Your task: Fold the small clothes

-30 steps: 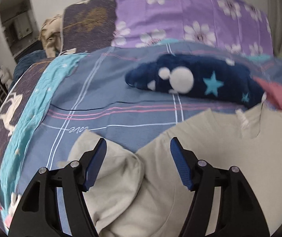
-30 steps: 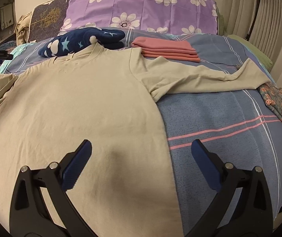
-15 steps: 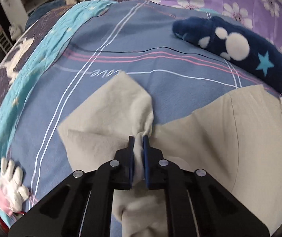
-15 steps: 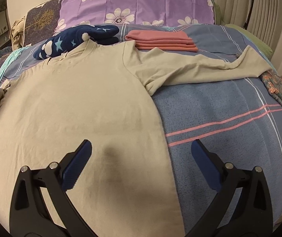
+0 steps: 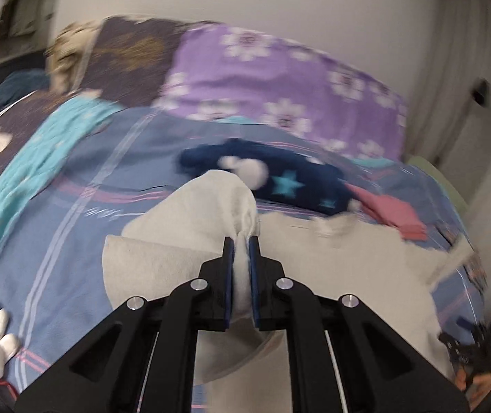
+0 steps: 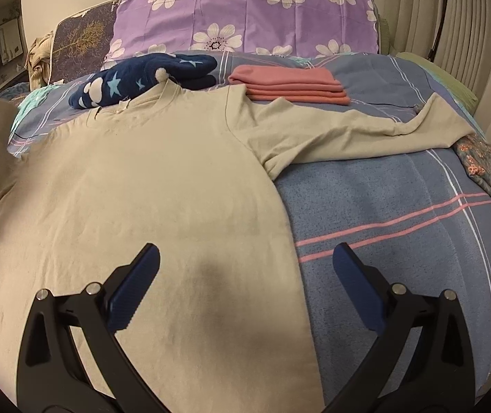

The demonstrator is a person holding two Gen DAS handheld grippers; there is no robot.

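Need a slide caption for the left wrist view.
Left gripper shut on the sleeve of the beige cotton T-shirt, lifted above the blue plaid bedspread.

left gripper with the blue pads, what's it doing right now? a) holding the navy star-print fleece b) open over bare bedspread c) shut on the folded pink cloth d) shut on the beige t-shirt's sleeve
D: in the left wrist view the left gripper has its blue pads pinched on a bunch of the beige t-shirt's sleeve, while the folded pink cloth and the navy star-print fleece lie untouched further up the bed.
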